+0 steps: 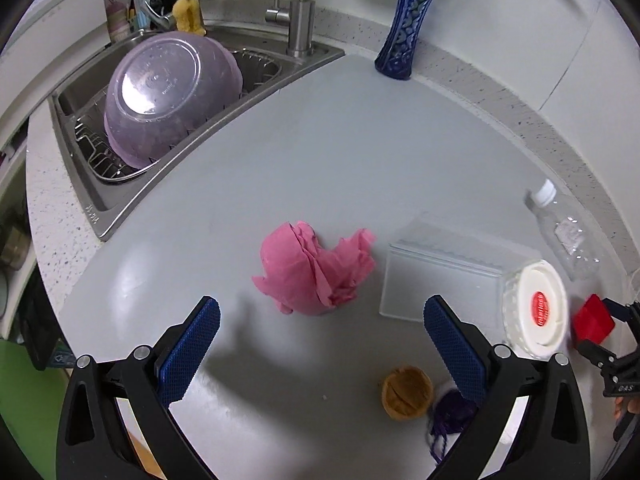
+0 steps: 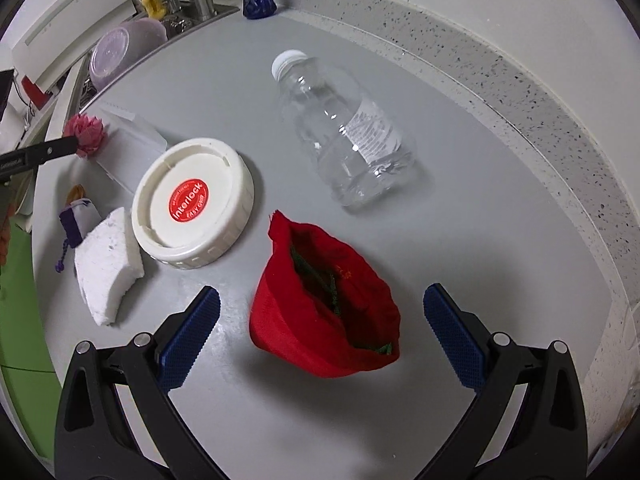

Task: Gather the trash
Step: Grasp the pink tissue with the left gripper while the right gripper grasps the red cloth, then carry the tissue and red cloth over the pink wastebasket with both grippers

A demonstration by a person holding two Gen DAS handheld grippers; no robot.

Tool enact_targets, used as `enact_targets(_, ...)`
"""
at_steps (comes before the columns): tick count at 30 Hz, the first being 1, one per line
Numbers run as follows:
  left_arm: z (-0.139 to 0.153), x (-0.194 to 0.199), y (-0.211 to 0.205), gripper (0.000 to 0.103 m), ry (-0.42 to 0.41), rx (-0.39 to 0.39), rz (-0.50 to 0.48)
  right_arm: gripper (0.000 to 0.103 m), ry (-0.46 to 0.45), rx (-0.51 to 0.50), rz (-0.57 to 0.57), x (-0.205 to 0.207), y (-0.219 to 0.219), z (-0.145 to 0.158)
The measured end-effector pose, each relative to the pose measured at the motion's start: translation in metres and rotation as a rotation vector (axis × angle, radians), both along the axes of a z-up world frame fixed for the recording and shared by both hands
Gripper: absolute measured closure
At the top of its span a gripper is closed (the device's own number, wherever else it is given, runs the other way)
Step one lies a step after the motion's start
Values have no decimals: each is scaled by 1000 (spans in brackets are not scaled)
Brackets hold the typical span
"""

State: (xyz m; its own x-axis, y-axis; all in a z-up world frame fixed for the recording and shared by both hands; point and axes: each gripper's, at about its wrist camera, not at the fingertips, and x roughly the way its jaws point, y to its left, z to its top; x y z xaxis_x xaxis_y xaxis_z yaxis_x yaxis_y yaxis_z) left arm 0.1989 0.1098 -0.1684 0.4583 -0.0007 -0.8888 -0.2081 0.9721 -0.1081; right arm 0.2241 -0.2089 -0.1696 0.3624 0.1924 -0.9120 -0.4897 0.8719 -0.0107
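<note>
Just ahead of my left gripper (image 1: 320,344), jaws spread, sits the crumpled pink napkin (image 1: 314,268). Right gripper (image 2: 320,336), also spread, straddles the red cloth pouch (image 2: 320,304), probably unclamped. Risk: soft items compress and slip out.

a home kitchen: steel sink (image 1: 120,184), tap (image 1: 300,20), dish rack (image 1: 100,156), speckled counter (image 2: 500,92).
</note>
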Motion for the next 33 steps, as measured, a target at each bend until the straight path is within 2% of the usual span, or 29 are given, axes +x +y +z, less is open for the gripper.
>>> enact_targets(2,-4,4,3,5,1,-6,8,9,2,-3,2,0,-1,-2)
enact_targets(4,-6,7,6,5,-1,9,22,29,9,-21,9,0,-1,-5)
enact_targets(7,-9,10,8,5,-1,20,24,40,24,-19,21,-1,-1,-9)
enact_targets(10,-12,14,9,7,2,29,20,46,18,-25,38,-4,1,-9)
enact_targets(11,-14,14,9,11,8,26,19,47,18,-25,39,-4,1,-9)
enact_targets(13,-19,17,13,41,29,14,28,58,23,-15,43,-1,1,-7)
enact_targets(14,-19,16,13,42,25,17,32,61,23,-13,46,-1,0,-6)
enact_targets(16,-18,16,14,56,22,24,38,66,16,-19,56,-3,0,-4)
enact_targets(19,-15,15,16,64,9,16,35,75,13,-5,50,-4,-1,-1)
enact_targets(21,-12,14,15,65,0,18,22,81,8,5,50,-5,-2,1)
enact_targets(27,7,2,9,66,-37,26,2,87,-27,28,38,-8,-3,20)
enact_targets(33,45,-31,3,66,-97,40,-7,87,-90,61,57,-23,2,56)
